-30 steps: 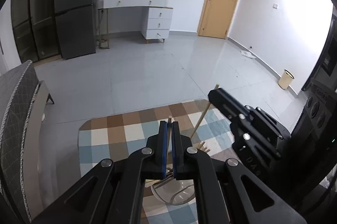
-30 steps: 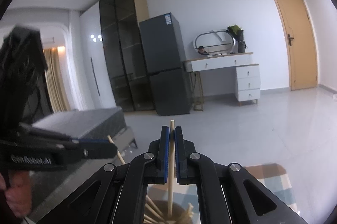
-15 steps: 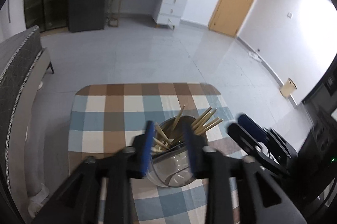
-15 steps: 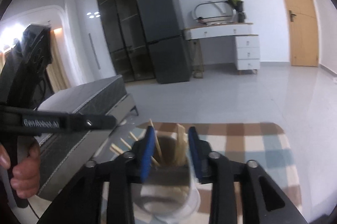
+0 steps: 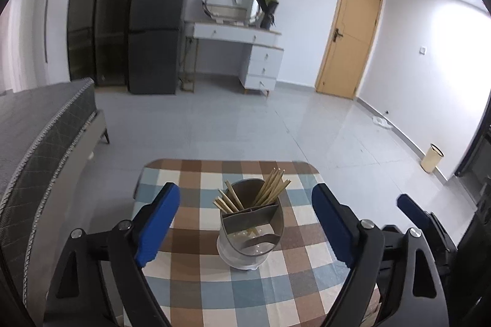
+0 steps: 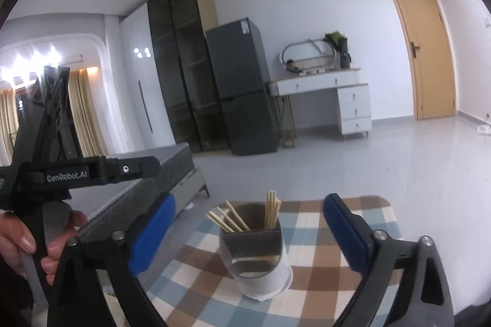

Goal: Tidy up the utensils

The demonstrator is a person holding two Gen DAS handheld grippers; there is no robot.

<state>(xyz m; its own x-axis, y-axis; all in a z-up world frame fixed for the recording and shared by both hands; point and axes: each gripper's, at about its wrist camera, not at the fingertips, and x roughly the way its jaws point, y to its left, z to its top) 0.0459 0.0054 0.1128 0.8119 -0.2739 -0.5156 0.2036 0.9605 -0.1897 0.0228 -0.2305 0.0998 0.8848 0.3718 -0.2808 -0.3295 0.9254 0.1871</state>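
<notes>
A grey utensil holder point(image 5: 251, 231) point(image 6: 254, 247) with inner compartments stands upright on the chequered tablecloth point(image 5: 190, 281). Wooden chopsticks fill two compartments: a slanted bunch point(image 5: 228, 199) point(image 6: 228, 218) on the left and a straighter bunch point(image 5: 273, 185) point(image 6: 271, 208) on the right. My left gripper point(image 5: 245, 188) is drawn back from the holder, its jaws opening wide, the blue pads touching nothing. My right gripper point(image 6: 250, 201) is likewise back from the holder, its jaws opening and gripping nothing. A blue pad of the right gripper point(image 5: 412, 212) shows at the right of the left wrist view.
A hand point(image 6: 18, 241) holds the left gripper's black body point(image 6: 92, 173) at the left. A grey bed point(image 5: 46, 124) lies left of the table. Across the tiled floor stand a dark fridge point(image 5: 156, 41), a white dresser point(image 5: 245, 50), a wooden door point(image 5: 349, 32) and a small bin point(image 5: 432, 161).
Both grippers were shut on a chopstick each above the holder. They have opened, let the chopsticks drop into the holder, and drawn back from it.
</notes>
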